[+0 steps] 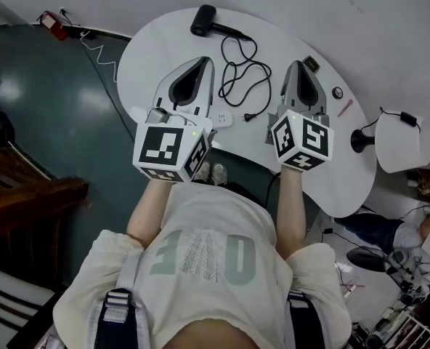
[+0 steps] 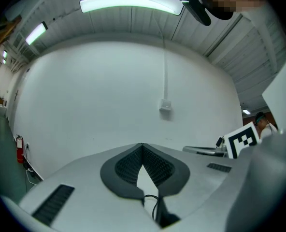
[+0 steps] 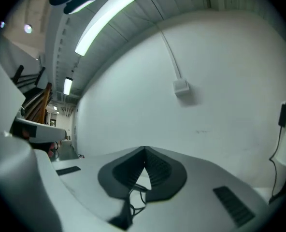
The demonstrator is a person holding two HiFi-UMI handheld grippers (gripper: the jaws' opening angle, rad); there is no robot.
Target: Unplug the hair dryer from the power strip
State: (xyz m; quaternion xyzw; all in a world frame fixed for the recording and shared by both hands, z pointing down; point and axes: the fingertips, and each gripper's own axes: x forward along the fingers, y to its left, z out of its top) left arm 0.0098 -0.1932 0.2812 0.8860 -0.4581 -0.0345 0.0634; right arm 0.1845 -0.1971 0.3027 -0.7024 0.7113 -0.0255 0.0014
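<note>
In the head view, the hair dryer (image 1: 203,19) lies at the far edge of the white table (image 1: 149,49). Its black cord (image 1: 240,71) runs in loose loops toward the near side. The plug (image 1: 250,116) lies on the table just right of the white power strip (image 1: 221,119), with a small gap between them. The left gripper (image 1: 204,59) is above the strip and the right gripper (image 1: 299,62) is right of the cord. Both point to the far side.

In the left gripper view, the left gripper (image 2: 142,145) has its two jaws pressed together at the tips, with nothing between them. A white wall (image 2: 109,95) is behind, and a piece of the cord shows below the pads.

In the right gripper view, the right gripper (image 3: 144,150) is also closed and empty. The cord shows below its pads too.
</note>
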